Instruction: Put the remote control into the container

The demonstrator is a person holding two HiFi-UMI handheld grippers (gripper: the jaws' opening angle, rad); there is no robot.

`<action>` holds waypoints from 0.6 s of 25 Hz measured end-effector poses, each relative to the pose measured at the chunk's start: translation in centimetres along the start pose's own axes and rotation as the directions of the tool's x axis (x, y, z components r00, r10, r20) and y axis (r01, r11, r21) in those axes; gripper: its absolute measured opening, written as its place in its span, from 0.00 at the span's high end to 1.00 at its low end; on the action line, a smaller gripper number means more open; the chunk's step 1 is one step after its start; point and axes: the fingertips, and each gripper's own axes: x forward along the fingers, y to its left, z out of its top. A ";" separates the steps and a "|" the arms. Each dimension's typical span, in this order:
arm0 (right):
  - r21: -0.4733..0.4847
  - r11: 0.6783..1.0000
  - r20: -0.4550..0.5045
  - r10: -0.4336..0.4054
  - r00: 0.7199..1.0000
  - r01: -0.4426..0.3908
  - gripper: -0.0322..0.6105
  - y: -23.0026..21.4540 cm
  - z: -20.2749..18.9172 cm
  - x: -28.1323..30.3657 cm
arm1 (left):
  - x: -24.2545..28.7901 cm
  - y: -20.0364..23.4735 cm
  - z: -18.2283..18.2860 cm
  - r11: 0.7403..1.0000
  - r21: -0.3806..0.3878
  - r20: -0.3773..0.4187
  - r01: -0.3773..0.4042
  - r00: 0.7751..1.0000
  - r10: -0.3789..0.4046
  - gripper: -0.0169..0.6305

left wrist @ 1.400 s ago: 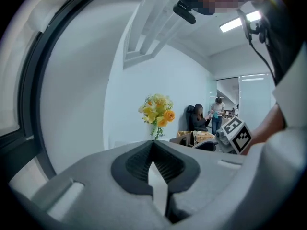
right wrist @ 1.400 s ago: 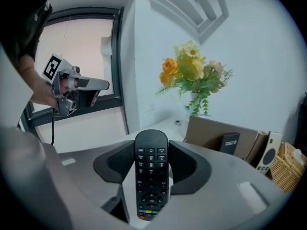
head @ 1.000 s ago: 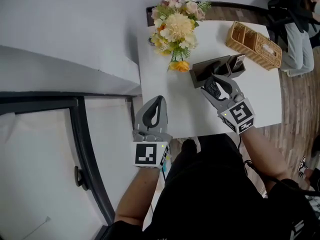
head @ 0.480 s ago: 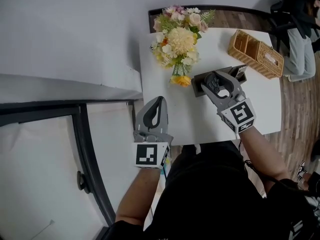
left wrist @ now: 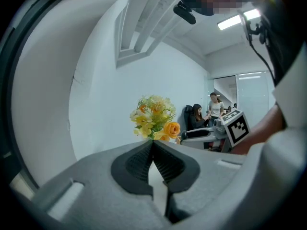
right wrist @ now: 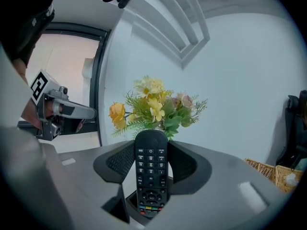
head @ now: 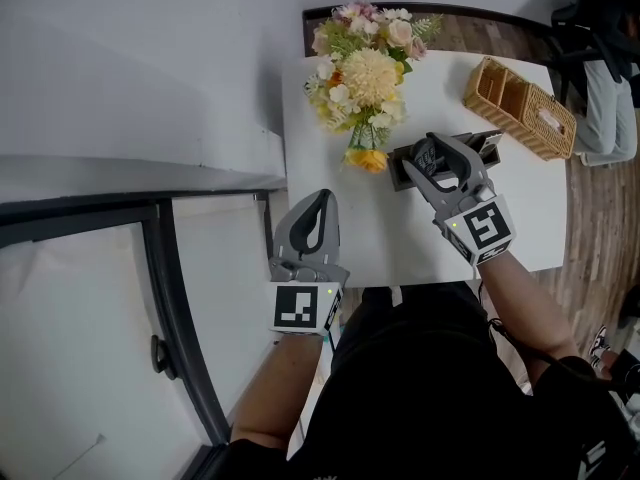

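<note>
The black remote control [right wrist: 150,171] stands upright between the pads of my right gripper [right wrist: 151,146], which is shut on it. Its lower end sits over the opening of the dark grey container [right wrist: 131,203]. In the head view the right gripper [head: 437,154] hovers over that container [head: 401,170] on the white table [head: 330,223], with the remote [head: 424,158] showing between its fingers. My left gripper [head: 318,201] is shut and holds nothing, at the table's near left corner; its pads meet at the tips [left wrist: 153,145].
A vase of yellow and pink flowers [head: 365,78] stands just left of the container. A wicker basket [head: 520,93] sits at the table's far right. A wall runs along the left, and a seated person [head: 605,98] is at the right edge.
My right gripper has carried the remote a little farther and higher, from the container's near side to over it. The left gripper has barely shifted.
</note>
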 end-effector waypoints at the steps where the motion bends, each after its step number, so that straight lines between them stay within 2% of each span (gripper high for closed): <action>1: -0.003 1.000 0.005 0.004 1.000 -0.004 0.60 0.1 0.3 0.0 | -0.1 0.1 0.0 1.000 -0.001 -0.001 -0.003 1.000 0.003 0.97; 15: 0.023 1.000 0.031 0.010 0.999 -0.011 0.60 0.6 -1.3 0.9 | -1.3 0.8 -0.6 0.999 0.002 -0.024 -0.037 0.999 0.037 0.97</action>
